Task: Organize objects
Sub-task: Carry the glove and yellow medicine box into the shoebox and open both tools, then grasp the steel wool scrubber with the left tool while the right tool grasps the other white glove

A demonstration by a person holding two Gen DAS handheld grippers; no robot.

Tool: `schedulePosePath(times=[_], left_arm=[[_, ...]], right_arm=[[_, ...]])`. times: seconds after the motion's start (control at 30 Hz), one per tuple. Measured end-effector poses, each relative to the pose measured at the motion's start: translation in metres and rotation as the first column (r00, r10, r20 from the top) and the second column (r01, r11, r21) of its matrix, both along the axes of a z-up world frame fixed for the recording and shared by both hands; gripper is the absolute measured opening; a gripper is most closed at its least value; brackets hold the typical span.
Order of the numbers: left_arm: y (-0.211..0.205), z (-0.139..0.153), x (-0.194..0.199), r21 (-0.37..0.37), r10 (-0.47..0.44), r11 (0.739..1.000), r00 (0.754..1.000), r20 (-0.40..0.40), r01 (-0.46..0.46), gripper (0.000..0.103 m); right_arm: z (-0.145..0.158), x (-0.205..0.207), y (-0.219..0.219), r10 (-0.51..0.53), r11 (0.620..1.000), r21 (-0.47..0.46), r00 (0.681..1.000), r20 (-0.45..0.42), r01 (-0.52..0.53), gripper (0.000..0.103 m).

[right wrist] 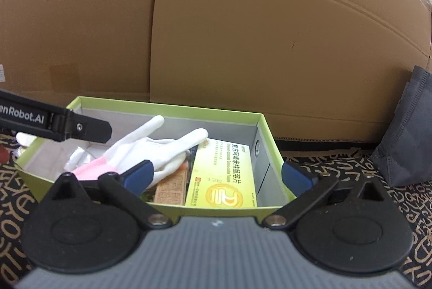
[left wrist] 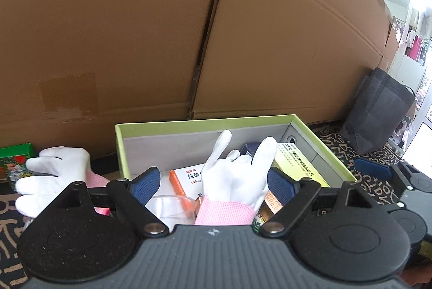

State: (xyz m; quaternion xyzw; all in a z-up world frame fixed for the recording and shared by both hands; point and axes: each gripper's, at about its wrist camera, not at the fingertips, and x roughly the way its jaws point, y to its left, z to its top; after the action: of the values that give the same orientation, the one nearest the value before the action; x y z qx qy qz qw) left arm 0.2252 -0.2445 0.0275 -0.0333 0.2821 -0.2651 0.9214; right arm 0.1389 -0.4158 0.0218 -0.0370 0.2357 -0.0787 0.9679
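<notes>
A green-rimmed box [left wrist: 202, 121] [right wrist: 167, 106] with a grey inside stands against the cardboard wall. In it lies a white glove with a pink cuff [left wrist: 232, 175] [right wrist: 145, 145], on top of an orange-and-white medicine box [left wrist: 186, 178] and beside a yellow medicine box [left wrist: 297, 164] [right wrist: 224, 172]. My left gripper [left wrist: 213, 185] is open over the box's near side, with the glove lying loose between its blue pads. My right gripper [right wrist: 218, 177] is open and empty at the box's near right corner. A second white glove [left wrist: 54, 167] lies outside the box, to the left.
Large cardboard cartons [left wrist: 135, 32] close off the back. A small green packet [left wrist: 16, 162] sits at far left and a dark grey bag [left wrist: 378, 113] [right wrist: 410, 140] at the right. A clear plastic piece [left wrist: 170, 208] lies in the box's near part. A black patterned cloth [right wrist: 351, 162] covers the table.
</notes>
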Motion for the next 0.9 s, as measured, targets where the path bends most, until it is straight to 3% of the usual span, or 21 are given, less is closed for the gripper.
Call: schedulePosePath(times=[0.27,0.47,0.7,0.9], left_arm=[[0.042,0.016,-0.045,-0.002,0.034,0.999,0.998,0.06,-0.034,0.089],[0.106,0.009,-0.081,0.001,0.146,0.989,0.988,0.041,-0.147,0.089],[0.178,-0.01,-0.11,0.073,0.261,0.962,0.964,0.047,-0.264,0.09],[0.237,-0.032,-0.113,0.057,0.347,0.936,0.938,-0.008,-0.346,0.09]], right_arm=[[0.016,-0.025,0.033,0.017,0.999,0.029,1.0,0.021,-0.018,0.103],[0.015,-0.049,0.082,0.109,0.993,0.05,0.993,0.035,-0.111,0.103],[-0.003,-0.066,0.154,0.274,0.955,0.112,0.961,0.032,-0.276,0.103],[-0.022,-0.064,0.208,0.39,0.91,0.152,0.921,0.003,-0.386,0.103]])
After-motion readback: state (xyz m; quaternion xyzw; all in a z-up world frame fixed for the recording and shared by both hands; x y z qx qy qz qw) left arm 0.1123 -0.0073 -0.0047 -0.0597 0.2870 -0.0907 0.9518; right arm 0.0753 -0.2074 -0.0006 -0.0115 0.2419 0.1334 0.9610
